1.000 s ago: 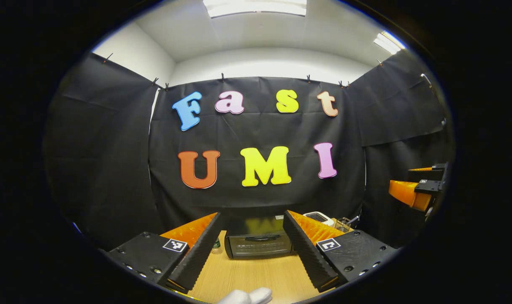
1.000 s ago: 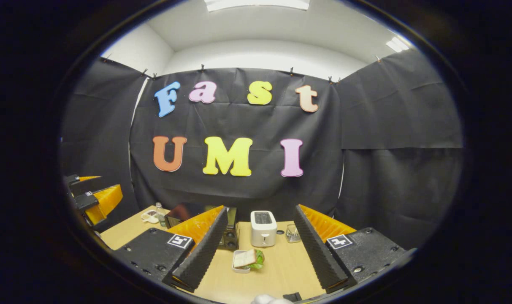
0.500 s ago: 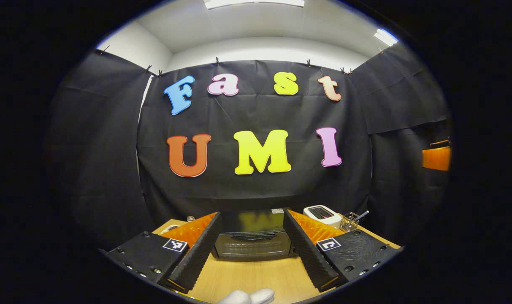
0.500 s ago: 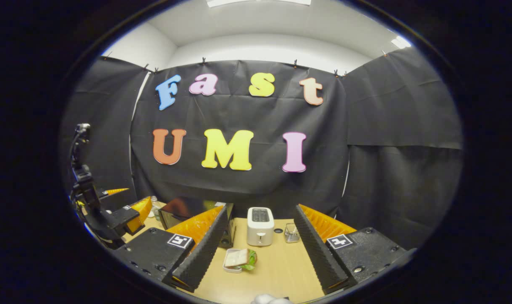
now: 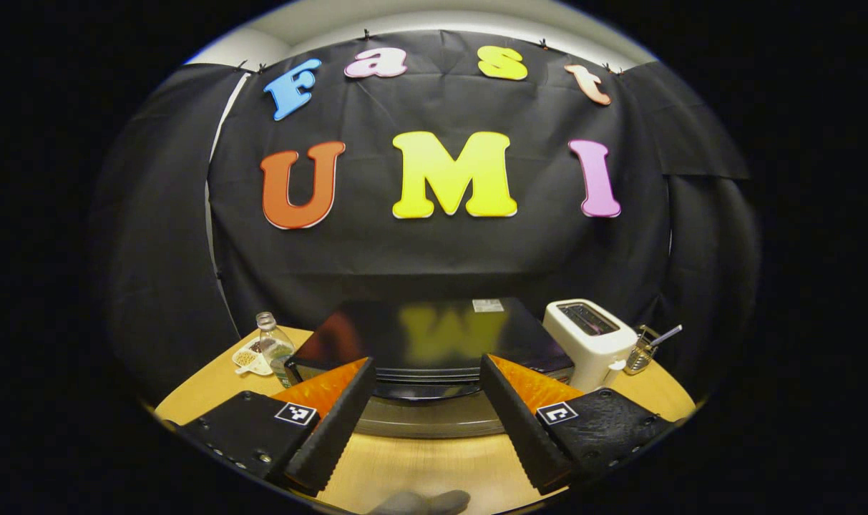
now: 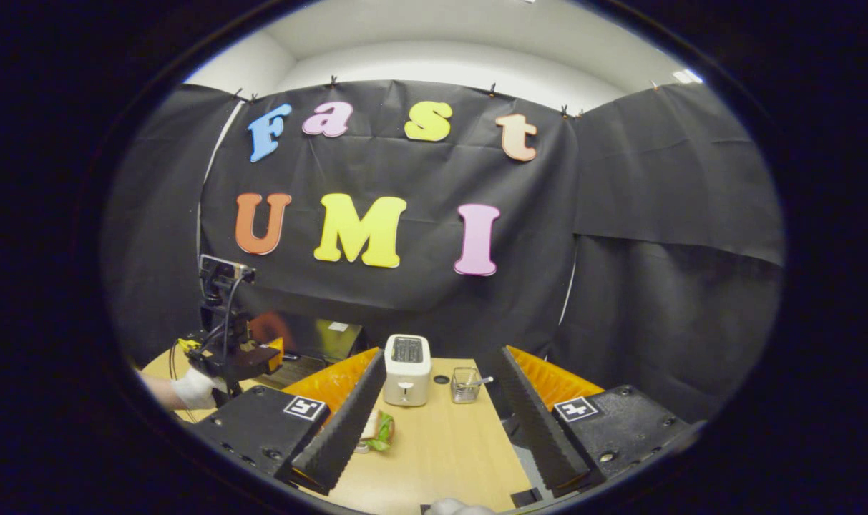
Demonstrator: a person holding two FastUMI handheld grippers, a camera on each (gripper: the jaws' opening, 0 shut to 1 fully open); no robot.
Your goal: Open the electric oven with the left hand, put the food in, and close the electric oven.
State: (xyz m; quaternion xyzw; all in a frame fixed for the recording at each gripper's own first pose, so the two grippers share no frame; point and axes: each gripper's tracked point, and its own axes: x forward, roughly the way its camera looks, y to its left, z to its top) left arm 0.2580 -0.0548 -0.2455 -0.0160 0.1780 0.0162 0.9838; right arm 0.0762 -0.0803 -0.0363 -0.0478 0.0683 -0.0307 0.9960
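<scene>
Left gripper (image 5: 423,400), black-bodied with orange ribbed fingers, spread wide with nothing between them, hanging low in front of the black glossy-topped electric oven (image 5: 434,336) on the light wooden table (image 5: 434,468). In the left gripper view, oven door closed, its dark curved handle (image 5: 426,391) lying in the gap between the two fingers, contact with either one not discernible. To the oven's right, just beside it, a white two-slot toaster (image 5: 589,342), and beyond that a small wire basket with a utensil (image 5: 645,349). To the oven's left, a clear plastic bottle (image 5: 272,343) and a small white dish of grains (image 5: 251,357). Right gripper (image 6: 437,415), same black and orange make, likewise wide apart and empty, held above the table's right part. In the right gripper view, a sandwich with green leaf in a small white tray (image 6: 376,431) lying on the table, partly hidden behind the left-hand finger, in front of the toaster. Farther off at the left edge of that view, a white-gloved hand (image 6: 194,390) gripping the left gripper close to the oven front
</scene>
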